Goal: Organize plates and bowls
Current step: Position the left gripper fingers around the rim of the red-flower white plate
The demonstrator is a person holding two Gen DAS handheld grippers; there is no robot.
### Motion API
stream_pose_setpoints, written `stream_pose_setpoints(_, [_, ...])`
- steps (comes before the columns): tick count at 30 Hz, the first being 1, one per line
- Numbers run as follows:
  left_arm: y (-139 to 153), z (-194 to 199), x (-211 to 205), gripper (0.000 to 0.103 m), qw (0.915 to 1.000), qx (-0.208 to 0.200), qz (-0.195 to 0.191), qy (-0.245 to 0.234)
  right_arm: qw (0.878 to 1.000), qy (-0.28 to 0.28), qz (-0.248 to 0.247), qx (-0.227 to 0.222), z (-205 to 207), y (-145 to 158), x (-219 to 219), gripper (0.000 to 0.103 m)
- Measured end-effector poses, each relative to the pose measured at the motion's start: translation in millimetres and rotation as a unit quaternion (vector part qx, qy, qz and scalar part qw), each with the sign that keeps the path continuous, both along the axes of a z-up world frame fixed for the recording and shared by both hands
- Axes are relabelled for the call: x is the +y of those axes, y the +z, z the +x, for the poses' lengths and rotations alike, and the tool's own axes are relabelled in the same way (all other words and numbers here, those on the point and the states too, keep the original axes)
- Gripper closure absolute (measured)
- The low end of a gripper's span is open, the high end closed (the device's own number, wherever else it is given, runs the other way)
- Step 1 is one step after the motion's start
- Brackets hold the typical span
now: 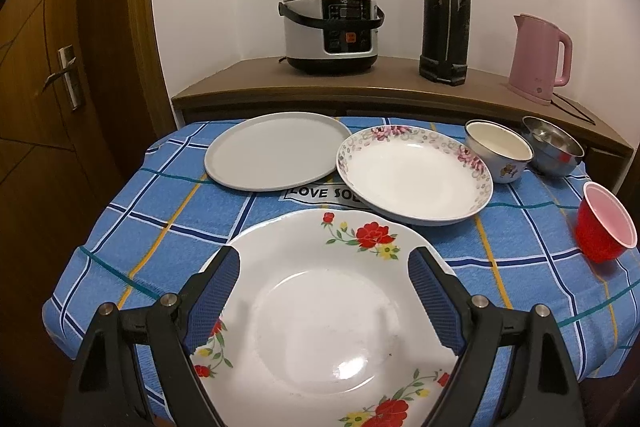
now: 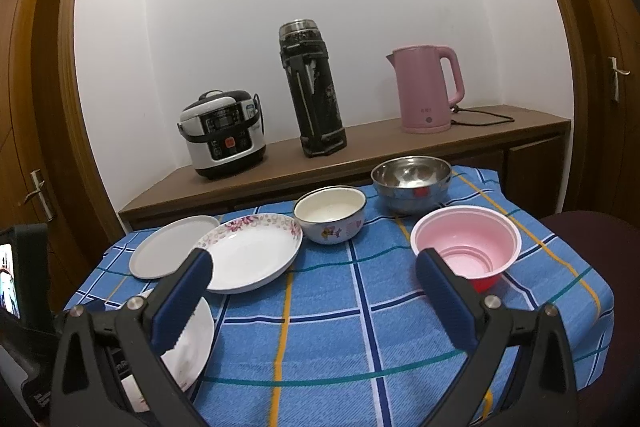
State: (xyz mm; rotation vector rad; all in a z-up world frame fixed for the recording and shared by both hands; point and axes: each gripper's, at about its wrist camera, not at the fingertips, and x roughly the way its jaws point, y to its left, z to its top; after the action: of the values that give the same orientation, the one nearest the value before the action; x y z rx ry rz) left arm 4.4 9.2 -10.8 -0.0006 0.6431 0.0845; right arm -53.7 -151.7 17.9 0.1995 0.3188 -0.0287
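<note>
My left gripper is open above a white plate with red flowers at the table's near edge. Behind it lie a plain grey plate and a deep plate with a pink floral rim. A white enamel bowl, a steel bowl and a red bowl with a pink inside stand to the right. My right gripper is open and empty over the cloth, the red bowl just beyond its right finger. The enamel bowl, steel bowl, floral-rim plate and grey plate lie beyond.
A blue checked cloth covers the small table. Behind it a wooden counter carries a rice cooker, a black thermos and a pink kettle. Wooden doors flank the table. A device with a screen is at the left.
</note>
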Motion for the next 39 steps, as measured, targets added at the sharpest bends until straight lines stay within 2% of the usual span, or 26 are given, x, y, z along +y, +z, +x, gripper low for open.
stream_pose_setpoints(39, [-3.4,0.4,3.9,0.015,1.0000,0.004,0.001,0.004,1.000,0.003,0.007,0.005,0.5,-5.2,4.8,0.000])
